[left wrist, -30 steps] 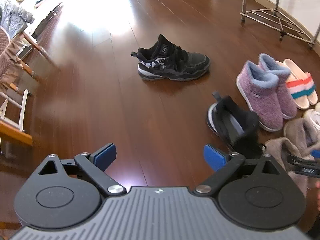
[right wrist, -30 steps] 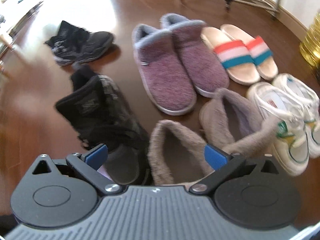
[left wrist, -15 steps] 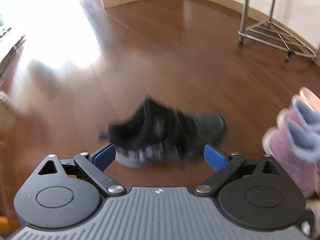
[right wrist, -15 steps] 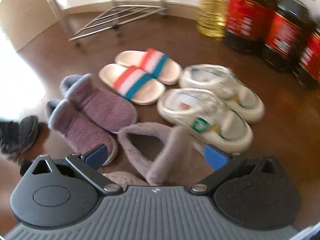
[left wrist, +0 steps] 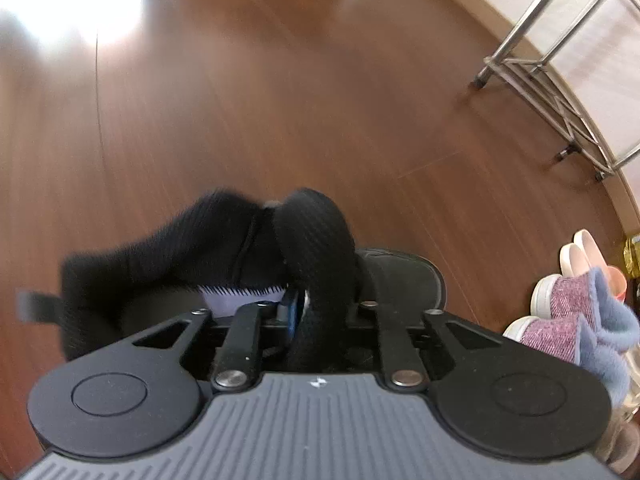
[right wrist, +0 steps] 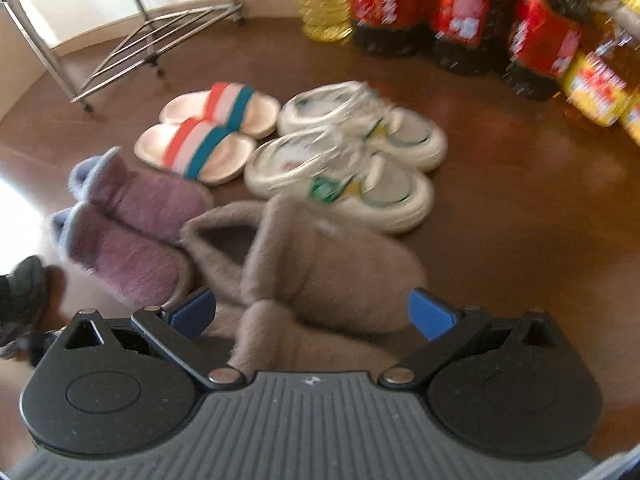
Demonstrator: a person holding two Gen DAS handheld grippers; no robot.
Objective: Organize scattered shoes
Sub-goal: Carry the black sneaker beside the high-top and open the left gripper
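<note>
The left gripper (left wrist: 308,312) is clamped on the ribbed knit collar of a black sneaker (left wrist: 224,248), left of the purple slippers (left wrist: 568,320). A steady, level carry should keep the soft collar from slipping. The right gripper (right wrist: 312,312) hangs spread wide above fuzzy tan slippers (right wrist: 328,264).

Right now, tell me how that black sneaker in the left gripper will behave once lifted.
The black sneaker will probably sag: the left gripper is shut on its soft knit collar, which already folds. Its toe lies past the pinch, so it likely dips. The textured fabric should resist slipping.
</note>
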